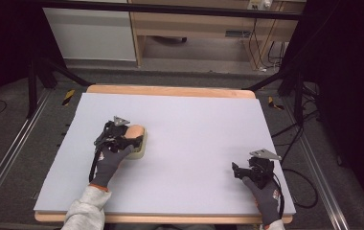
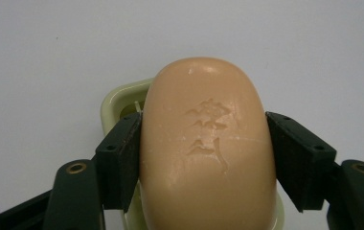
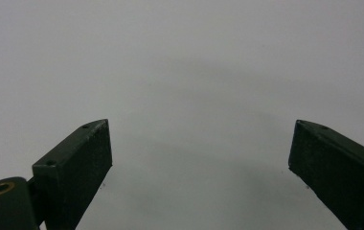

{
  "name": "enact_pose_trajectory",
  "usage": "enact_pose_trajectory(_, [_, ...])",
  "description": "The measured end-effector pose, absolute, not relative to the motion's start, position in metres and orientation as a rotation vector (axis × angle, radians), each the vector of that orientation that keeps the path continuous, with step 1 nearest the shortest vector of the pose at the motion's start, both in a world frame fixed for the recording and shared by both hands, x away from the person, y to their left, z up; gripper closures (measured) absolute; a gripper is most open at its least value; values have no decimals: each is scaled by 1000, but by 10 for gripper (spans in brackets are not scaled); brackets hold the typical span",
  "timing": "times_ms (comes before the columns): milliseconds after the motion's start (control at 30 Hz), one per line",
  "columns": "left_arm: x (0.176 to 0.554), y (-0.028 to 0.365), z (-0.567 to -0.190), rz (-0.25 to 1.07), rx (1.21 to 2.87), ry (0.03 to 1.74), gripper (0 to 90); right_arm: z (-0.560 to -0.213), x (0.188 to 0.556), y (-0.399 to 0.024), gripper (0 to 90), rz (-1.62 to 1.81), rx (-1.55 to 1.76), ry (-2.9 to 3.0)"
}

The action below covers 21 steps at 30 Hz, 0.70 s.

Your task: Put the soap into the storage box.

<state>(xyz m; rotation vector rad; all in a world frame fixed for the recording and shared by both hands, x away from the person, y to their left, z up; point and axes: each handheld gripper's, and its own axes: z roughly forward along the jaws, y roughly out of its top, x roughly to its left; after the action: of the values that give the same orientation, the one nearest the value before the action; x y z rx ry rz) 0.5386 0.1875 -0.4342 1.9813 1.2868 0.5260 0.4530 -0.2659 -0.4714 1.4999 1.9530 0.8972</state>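
A peach-coloured soap bar (image 2: 204, 158) with a stamped mark on top sits between the jaws of my left gripper (image 2: 203, 143), which press on both its long sides. Under it lies a pale green soap dish (image 2: 118, 98), its rim showing past the bar's far left. From above, the soap bar (image 1: 135, 130) and dish (image 1: 141, 150) lie left of the table's middle, with the left gripper (image 1: 131, 138) reaching in from the left. My right gripper (image 1: 238, 170) rests low at the front right, jaws wide apart and nothing between them (image 3: 199, 148).
The white tabletop (image 1: 194, 124) has a wooden edge all round. Black frame legs and cables stand on the floor to either side. A wooden desk stands beyond the far edge.
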Motion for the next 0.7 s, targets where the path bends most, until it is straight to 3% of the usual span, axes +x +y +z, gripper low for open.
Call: enact_pose_trajectory(700, [544, 186, -448, 534, 2021, 1313, 319, -471, 453, -266, 79, 897, 1499, 1954])
